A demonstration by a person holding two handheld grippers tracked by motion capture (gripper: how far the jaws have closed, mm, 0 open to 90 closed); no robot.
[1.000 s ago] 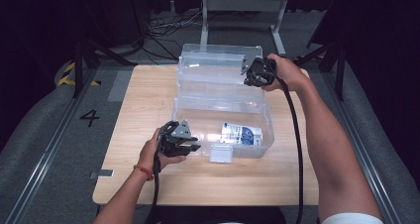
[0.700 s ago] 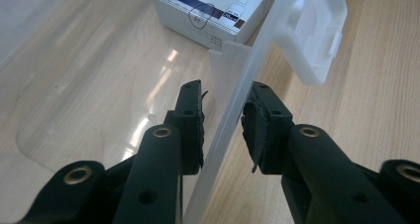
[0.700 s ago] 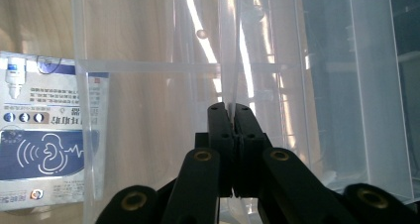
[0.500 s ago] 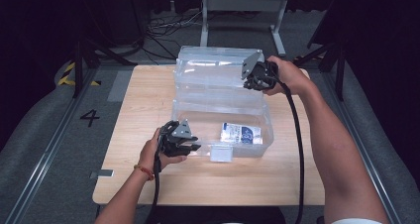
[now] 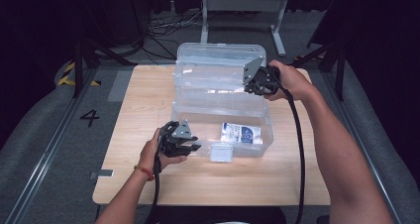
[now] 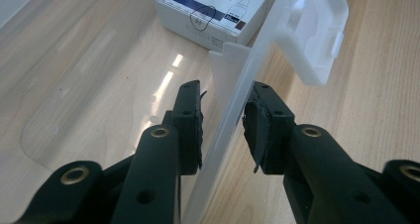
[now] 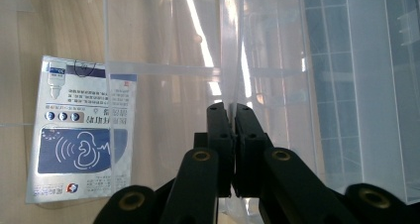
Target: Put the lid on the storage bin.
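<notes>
Centrally on the wooden bench [image 5: 143, 105] a clear plastic box [image 5: 223, 130] is seen from the high view, its lid [image 5: 218, 73] raised and standing up at the far side. Inside the box, toward its right end, a small white and blue carton [image 5: 241, 133] is laid flat on the floor of the box. A white latch [image 5: 221, 152] is seen hanging at the middle of the near wall.

The left tool [image 5: 179, 140] is held by the left hand [image 5: 153, 154] at the near left corner of the box. In the left gripper view, the left tool [image 6: 225, 122] is set astride the clear front wall of the box [image 6: 242, 100], one jaw inside and one outside; the jaws are narrowly parted, and a small gap can be seen on each side of the wall, so nothing is clamped. The carton [image 6: 218, 13] and the latch [image 6: 317, 35] are seen beyond the jaws.

The right tool [image 5: 257, 78] is held by the right hand [image 5: 289, 80] at the right edge of the raised lid. In the right gripper view, the right tool [image 7: 231, 115] is pressed together on a thin clear edge of the lid [image 7: 230, 50], which runs between the jaws. The carton [image 7: 81, 130] is seen through the plastic at the left.
</notes>
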